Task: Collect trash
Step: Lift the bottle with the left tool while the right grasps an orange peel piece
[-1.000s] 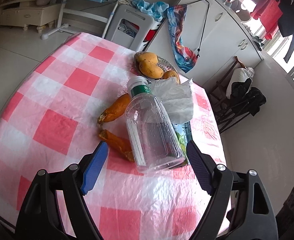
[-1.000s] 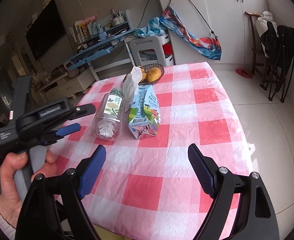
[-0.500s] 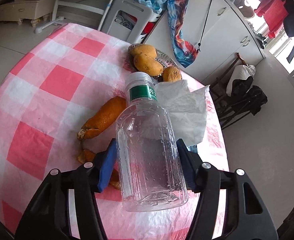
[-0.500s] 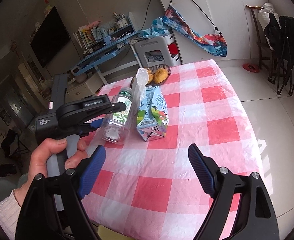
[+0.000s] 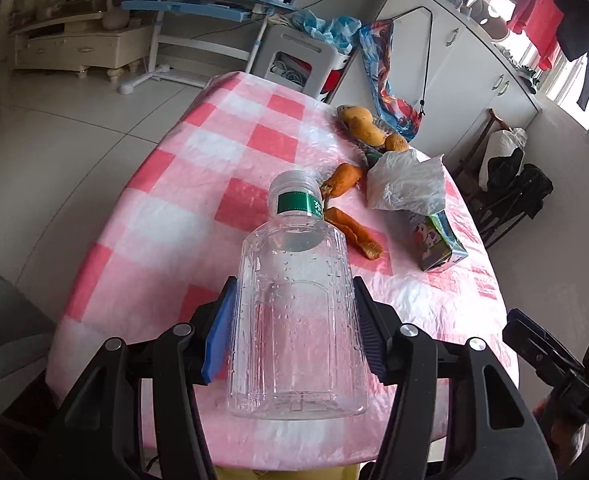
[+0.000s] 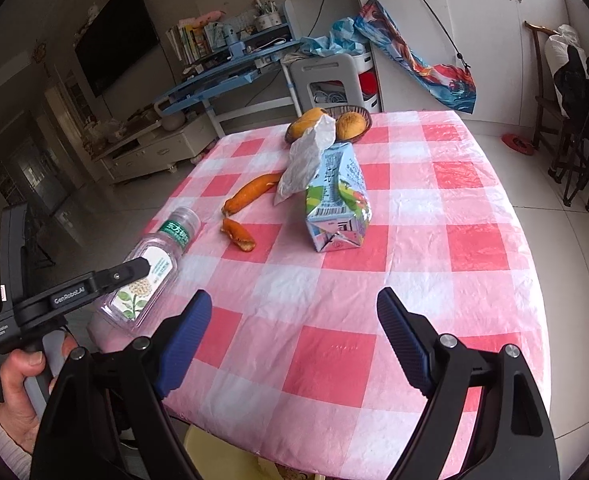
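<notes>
My left gripper (image 5: pixel 294 332) is shut on an empty clear plastic bottle (image 5: pixel 296 316) with a green neck band, held above the table's near left corner; the bottle also shows in the right wrist view (image 6: pixel 154 268). On the pink checked tablecloth (image 6: pixel 394 288) lie two orange peel pieces (image 6: pixel 250 194) (image 6: pixel 238 234), a crumpled white plastic bag (image 6: pixel 306 156) and a juice carton (image 6: pixel 336 208). My right gripper (image 6: pixel 294 340) is open and empty above the table's front edge.
A dark bowl with mangoes (image 6: pixel 330 122) stands at the table's far edge. Behind it are a grey stool (image 6: pixel 330 80), a blue desk (image 6: pixel 222 76) and white cupboards (image 6: pixel 474 28). Folded chairs (image 6: pixel 582 128) stand at the right on the tiled floor.
My left gripper closed on the bottle, lifted it off the table and drew it back toward the near left corner. The right gripper stayed open and shifted slightly.
</notes>
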`<state>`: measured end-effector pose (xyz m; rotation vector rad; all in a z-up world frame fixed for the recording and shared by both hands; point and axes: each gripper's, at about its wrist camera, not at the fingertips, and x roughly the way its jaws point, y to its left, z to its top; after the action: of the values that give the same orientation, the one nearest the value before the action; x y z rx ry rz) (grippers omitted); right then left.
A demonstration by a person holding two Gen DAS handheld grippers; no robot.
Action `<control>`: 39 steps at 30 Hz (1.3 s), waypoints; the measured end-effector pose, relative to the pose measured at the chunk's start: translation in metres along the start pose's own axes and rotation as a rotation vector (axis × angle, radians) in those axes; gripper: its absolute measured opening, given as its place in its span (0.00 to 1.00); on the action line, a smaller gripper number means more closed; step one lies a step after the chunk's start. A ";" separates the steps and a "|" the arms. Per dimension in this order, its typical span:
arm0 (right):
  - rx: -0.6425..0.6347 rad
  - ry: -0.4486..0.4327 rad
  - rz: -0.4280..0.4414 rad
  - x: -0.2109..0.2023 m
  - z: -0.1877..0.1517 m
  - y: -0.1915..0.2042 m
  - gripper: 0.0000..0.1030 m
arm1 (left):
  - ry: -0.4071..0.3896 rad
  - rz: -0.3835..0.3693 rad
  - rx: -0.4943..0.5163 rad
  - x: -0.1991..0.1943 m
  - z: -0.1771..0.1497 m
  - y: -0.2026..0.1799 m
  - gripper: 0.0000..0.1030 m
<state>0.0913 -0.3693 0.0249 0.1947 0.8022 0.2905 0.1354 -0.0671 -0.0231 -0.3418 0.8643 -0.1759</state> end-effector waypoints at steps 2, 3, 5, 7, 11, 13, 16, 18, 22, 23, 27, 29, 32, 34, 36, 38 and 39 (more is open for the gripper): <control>-0.016 0.021 0.006 0.005 -0.003 0.006 0.79 | 0.011 0.001 0.017 -0.003 -0.001 0.002 0.53; -0.023 0.029 0.010 0.008 -0.004 0.008 0.79 | 0.024 0.005 0.024 -0.002 0.001 0.002 0.53; -0.041 0.042 0.017 0.014 -0.004 0.014 0.79 | 0.058 0.006 0.031 0.004 0.003 0.000 0.62; -0.053 0.056 0.030 0.019 -0.003 0.019 0.79 | 0.072 0.005 0.032 0.011 0.007 -0.001 0.63; -0.091 0.076 0.025 0.031 -0.001 0.031 0.79 | 0.095 0.018 0.037 0.026 0.008 -0.001 0.62; -0.112 0.079 0.019 0.038 0.003 0.036 0.79 | 0.096 0.011 0.040 0.027 0.007 0.003 0.59; -0.146 0.092 0.019 0.051 0.010 0.044 0.76 | 0.075 0.018 0.039 0.022 0.004 0.012 0.58; -0.177 0.104 0.022 0.064 0.016 0.052 0.74 | 0.067 0.009 0.019 0.017 0.004 0.022 0.58; -0.230 0.123 0.023 0.095 0.028 0.064 0.69 | 0.069 -0.007 -0.003 0.016 0.009 0.031 0.59; -0.237 0.130 0.020 0.103 0.031 0.066 0.67 | 0.077 -0.009 -0.007 0.018 0.011 0.032 0.59; -0.237 0.146 0.014 0.125 0.040 0.067 0.61 | 0.075 -0.009 -0.011 0.022 0.017 0.032 0.59; -0.233 0.150 0.011 0.131 0.042 0.066 0.57 | 0.076 -0.015 -0.022 0.025 0.017 0.034 0.59; -0.232 0.156 0.007 0.136 0.044 0.066 0.52 | 0.075 -0.027 -0.044 0.028 0.019 0.038 0.62; -0.241 0.163 0.001 0.138 0.043 0.067 0.48 | 0.073 -0.027 -0.059 0.029 0.021 0.040 0.64; -0.254 0.168 -0.009 0.139 0.041 0.069 0.39 | 0.071 -0.030 -0.067 0.030 0.022 0.041 0.65; -0.274 0.170 -0.018 0.139 0.041 0.072 0.25 | 0.065 -0.028 -0.061 0.031 0.023 0.041 0.65; -0.281 0.171 -0.020 0.138 0.040 0.073 0.23 | 0.062 -0.027 -0.051 0.030 0.022 0.039 0.63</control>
<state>0.1983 -0.2576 -0.0212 -0.1036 0.9220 0.4016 0.1720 -0.0343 -0.0462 -0.3977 0.9264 -0.1909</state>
